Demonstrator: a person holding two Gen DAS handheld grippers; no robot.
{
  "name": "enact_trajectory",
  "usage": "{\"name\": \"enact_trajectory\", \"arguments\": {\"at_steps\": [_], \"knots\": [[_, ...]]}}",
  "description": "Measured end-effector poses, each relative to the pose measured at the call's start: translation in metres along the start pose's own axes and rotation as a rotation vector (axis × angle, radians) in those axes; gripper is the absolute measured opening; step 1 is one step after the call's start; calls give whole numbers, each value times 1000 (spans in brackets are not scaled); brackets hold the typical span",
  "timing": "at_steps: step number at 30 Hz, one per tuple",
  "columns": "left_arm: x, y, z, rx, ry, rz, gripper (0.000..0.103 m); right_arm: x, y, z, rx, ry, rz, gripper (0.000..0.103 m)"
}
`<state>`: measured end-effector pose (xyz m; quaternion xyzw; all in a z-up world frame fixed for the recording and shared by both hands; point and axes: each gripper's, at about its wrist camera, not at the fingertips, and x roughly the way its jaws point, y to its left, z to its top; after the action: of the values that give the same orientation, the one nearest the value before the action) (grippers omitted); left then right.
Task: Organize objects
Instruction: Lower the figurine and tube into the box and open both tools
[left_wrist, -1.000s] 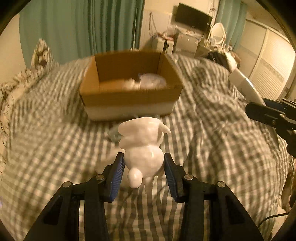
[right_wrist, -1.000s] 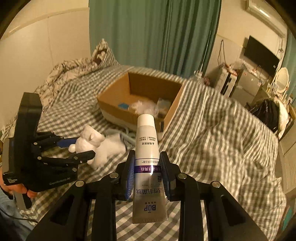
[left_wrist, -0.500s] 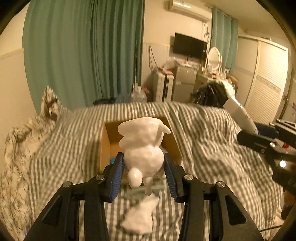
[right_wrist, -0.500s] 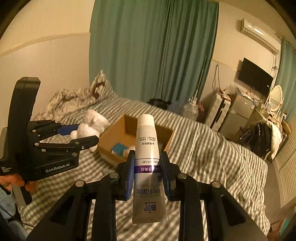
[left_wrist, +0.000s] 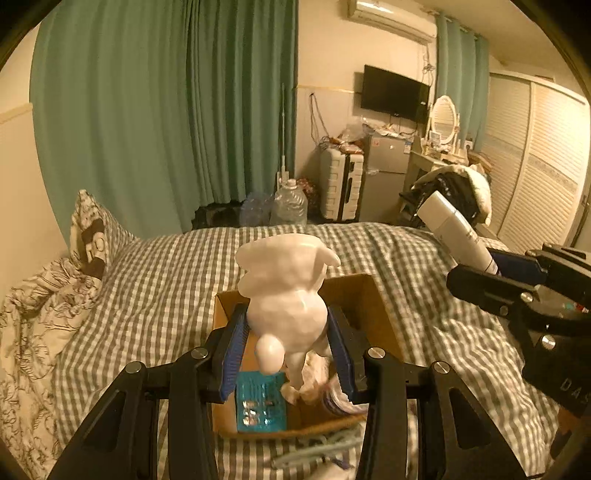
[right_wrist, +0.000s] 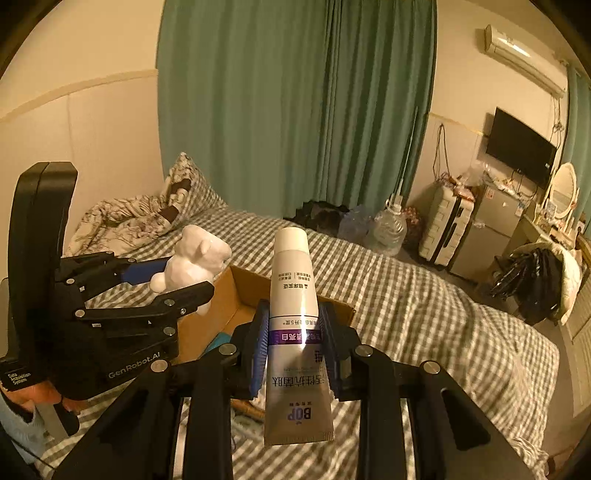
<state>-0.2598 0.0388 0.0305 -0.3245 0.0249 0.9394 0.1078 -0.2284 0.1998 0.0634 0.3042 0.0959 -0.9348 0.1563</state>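
My left gripper (left_wrist: 286, 325) is shut on a white animal figurine (left_wrist: 288, 291), held in the air above an open cardboard box (left_wrist: 373, 306) on the checked bed. Inside the box lie a teal packet (left_wrist: 262, 406) and crumpled white wrapping (left_wrist: 314, 376). My right gripper (right_wrist: 295, 332) is shut on a white toothpaste tube (right_wrist: 295, 317) with a purple band, cap pointing away, over the box's near rim (right_wrist: 240, 280). In the right wrist view the left gripper (right_wrist: 184, 273) with the figurine (right_wrist: 194, 258) hangs at the left; in the left wrist view the tube (left_wrist: 454, 229) shows at the right.
The grey checked duvet (left_wrist: 155, 280) covers the bed, with a patterned pillow (left_wrist: 92, 236) and blanket at the left. Pale cord (left_wrist: 314, 446) lies in front of the box. Green curtains, water jugs (left_wrist: 290, 203), a suitcase, a small fridge and a wardrobe stand beyond the bed.
Both grippers have risen and moved over the box, so it now lies lower and closer beneath them. Each still holds its object as before.
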Motion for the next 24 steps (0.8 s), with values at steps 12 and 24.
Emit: {"name": "enact_trajectory", "arguments": {"at_steps": [12, 24], "knots": [[104, 13, -29, 20, 116, 8, 43, 125, -19, -22, 35, 130, 43, 26], [98, 17, -44, 17, 126, 18, 75, 107, -23, -24, 78, 81, 45, 50]]}}
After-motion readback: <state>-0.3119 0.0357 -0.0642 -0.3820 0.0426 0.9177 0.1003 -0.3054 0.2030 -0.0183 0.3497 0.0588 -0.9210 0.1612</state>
